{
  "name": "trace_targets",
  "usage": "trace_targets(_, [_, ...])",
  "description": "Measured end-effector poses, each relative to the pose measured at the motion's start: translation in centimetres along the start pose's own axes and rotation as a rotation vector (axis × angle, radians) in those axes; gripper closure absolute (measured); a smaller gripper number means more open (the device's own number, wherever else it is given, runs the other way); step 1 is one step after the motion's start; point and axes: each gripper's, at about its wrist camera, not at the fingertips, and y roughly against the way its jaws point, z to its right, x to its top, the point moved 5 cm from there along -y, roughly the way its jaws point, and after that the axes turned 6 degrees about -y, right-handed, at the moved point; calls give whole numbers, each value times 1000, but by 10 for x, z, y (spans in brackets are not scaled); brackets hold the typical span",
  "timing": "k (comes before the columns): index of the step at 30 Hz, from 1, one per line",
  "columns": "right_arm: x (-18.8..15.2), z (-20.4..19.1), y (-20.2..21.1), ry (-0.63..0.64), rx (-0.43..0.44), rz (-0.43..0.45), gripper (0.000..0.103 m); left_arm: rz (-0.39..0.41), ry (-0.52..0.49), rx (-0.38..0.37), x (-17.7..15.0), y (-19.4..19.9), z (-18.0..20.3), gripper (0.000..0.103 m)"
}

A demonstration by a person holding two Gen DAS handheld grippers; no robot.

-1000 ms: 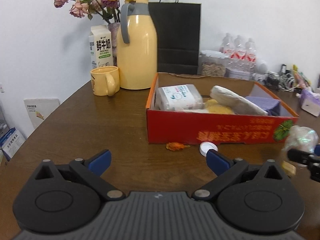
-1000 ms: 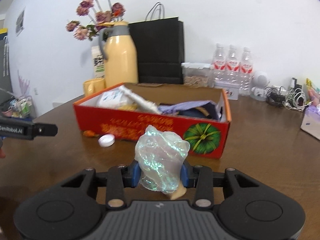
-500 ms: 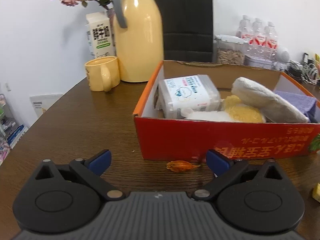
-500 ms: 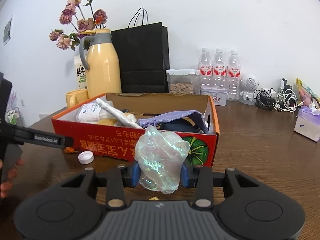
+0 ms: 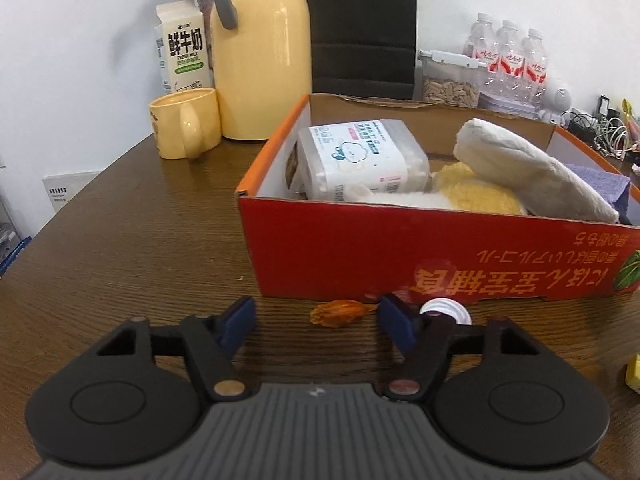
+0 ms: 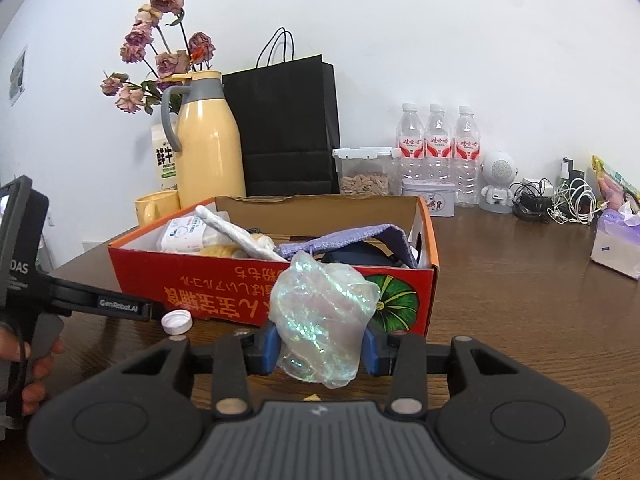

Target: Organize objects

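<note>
My left gripper (image 5: pixel 318 322) is open, low over the table, with a dried orange petal (image 5: pixel 340 313) lying between its fingertips. A white bottle cap (image 5: pixel 444 310) lies just behind the right finger; it also shows in the right wrist view (image 6: pixel 177 322). Both lie in front of the red cardboard box (image 5: pixel 400 256), which holds a wipes pack (image 5: pixel 360 160), white and yellow cloths and a purple cloth. My right gripper (image 6: pixel 320 346) is shut on a crumpled iridescent plastic wrapper (image 6: pixel 322 312), held above the table before the box (image 6: pixel 224 292).
A yellow thermos (image 5: pixel 262 48), yellow mug (image 5: pixel 186 128), milk carton (image 5: pixel 184 46), flower vase and black paper bag (image 6: pixel 288 128) stand behind the box. Water bottles (image 6: pixel 436 152), a seed container, cables and a tissue pack (image 6: pixel 618 242) sit at the back right. A small yellow item (image 5: pixel 634 372) lies at the right.
My left gripper has moved forward and down toward the box, its fingers now either side of the orange petal. My right gripper has lifted a little with the wrapper still held.
</note>
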Motion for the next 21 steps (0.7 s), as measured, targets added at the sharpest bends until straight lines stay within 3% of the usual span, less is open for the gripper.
trace_targets(7, [0, 1, 0, 0, 4, -5, 64, 27, -30, -62, -1, 6, 7, 70])
trace_targets(21, [-1, 0, 0, 1, 4, -4, 64, 99, -25, -127, -11, 33, 7, 95])
